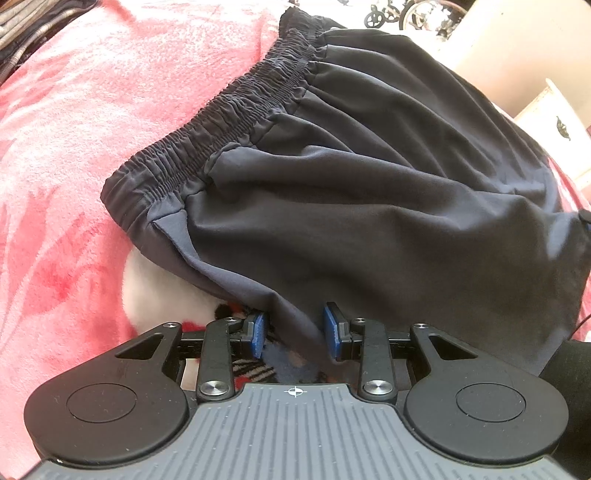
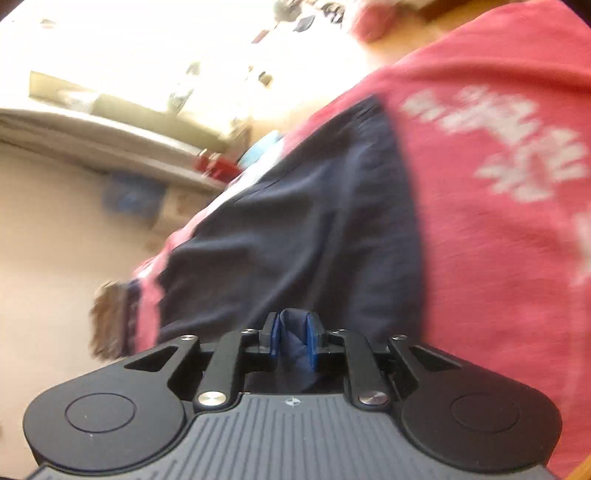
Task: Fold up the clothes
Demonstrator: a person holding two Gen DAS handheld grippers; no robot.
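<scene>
Dark navy shorts (image 1: 369,184) with a gathered elastic waistband (image 1: 229,122) lie spread on a pink fleece blanket (image 1: 92,147). My left gripper (image 1: 295,330) points down at their near hem. A flap of the fabric hangs between its blue pads (image 1: 334,332), which stand apart from it, so it is open. In the blurred right wrist view the shorts (image 2: 295,221) stretch away over the blanket (image 2: 498,258). My right gripper (image 2: 293,339) is shut on a bunched fold of the navy fabric at the near edge.
A cream cabinet (image 1: 554,122) stands beyond the blanket's far right edge. Dark striped items (image 1: 29,29) lie at the top left. A black sleeve (image 1: 569,365) shows at the right. In the right wrist view a pale shelf (image 2: 92,129) runs along the wall.
</scene>
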